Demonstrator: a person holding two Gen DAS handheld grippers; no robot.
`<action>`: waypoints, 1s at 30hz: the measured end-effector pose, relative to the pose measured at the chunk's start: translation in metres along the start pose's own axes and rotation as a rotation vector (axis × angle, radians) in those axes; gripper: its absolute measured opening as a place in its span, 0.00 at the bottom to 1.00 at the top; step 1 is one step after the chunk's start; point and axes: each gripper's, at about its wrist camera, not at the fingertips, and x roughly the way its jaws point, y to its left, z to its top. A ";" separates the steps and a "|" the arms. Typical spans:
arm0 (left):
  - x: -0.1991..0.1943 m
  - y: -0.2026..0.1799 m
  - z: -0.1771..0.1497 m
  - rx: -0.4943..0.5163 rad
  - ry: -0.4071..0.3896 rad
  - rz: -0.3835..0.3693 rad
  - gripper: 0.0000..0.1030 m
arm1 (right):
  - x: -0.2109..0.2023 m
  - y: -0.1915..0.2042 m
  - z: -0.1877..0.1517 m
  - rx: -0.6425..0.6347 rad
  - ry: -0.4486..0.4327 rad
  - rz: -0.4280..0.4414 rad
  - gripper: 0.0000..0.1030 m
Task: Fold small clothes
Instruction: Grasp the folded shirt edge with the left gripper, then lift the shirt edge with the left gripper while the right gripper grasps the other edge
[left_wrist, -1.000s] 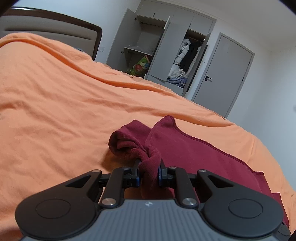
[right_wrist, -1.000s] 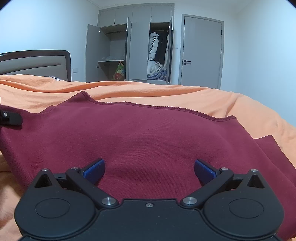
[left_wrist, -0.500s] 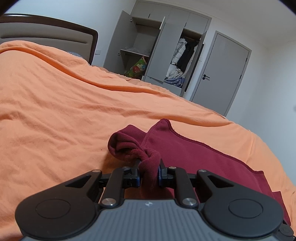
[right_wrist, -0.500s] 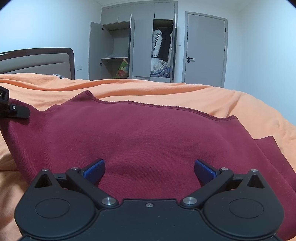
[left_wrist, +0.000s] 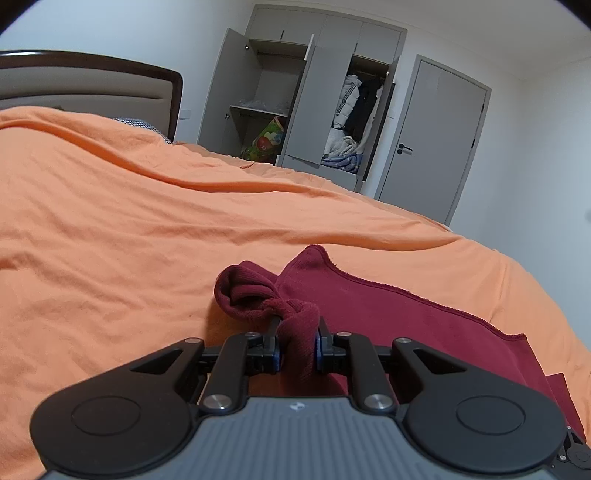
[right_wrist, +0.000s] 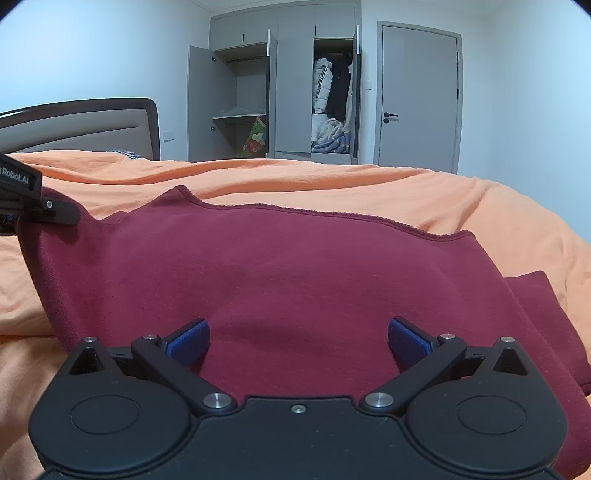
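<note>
On the bed, the left hand-held gripper (left_wrist: 297, 345) is pressed together on a bunched wad of the maroon garment (left_wrist: 388, 317), most likely a sleeve or corner gathered up so it can be carried across for a fold. Just past the fingers the wad twists into a rolled cuff that sits on the orange sheet (left_wrist: 147, 240). The rest of the garment lies flat to the right of that grip, its hemmed edge running away across the bed.

The right hand-held gripper (right_wrist: 298, 338) hangs low over the middle of the garment (right_wrist: 295, 266) with its blue pads (right_wrist: 188, 338) spread wide and nothing between them, probably waiting to pin the cloth or take a second hold.

The right view gives what the left cannot: the whole flat spread of the garment, and the left tool (right_wrist: 33, 203) at the far left edge lifting that side so the cloth drapes down from it. The left view alone shows the pinch itself and the twisted cuff. Beyond the bed stand a headboard (left_wrist: 110, 85), an open wardrobe (left_wrist: 306, 99) and a closed door (left_wrist: 439, 144).
</note>
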 end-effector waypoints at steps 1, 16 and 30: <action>-0.001 -0.001 0.001 0.005 0.000 -0.001 0.16 | -0.001 -0.001 0.000 -0.002 -0.001 0.001 1.00; -0.013 -0.033 0.008 0.075 -0.032 -0.010 0.15 | -0.025 -0.026 0.002 0.013 -0.024 -0.028 1.00; -0.019 -0.113 0.032 0.208 -0.070 -0.191 0.14 | -0.046 -0.076 0.003 0.139 -0.025 -0.132 1.00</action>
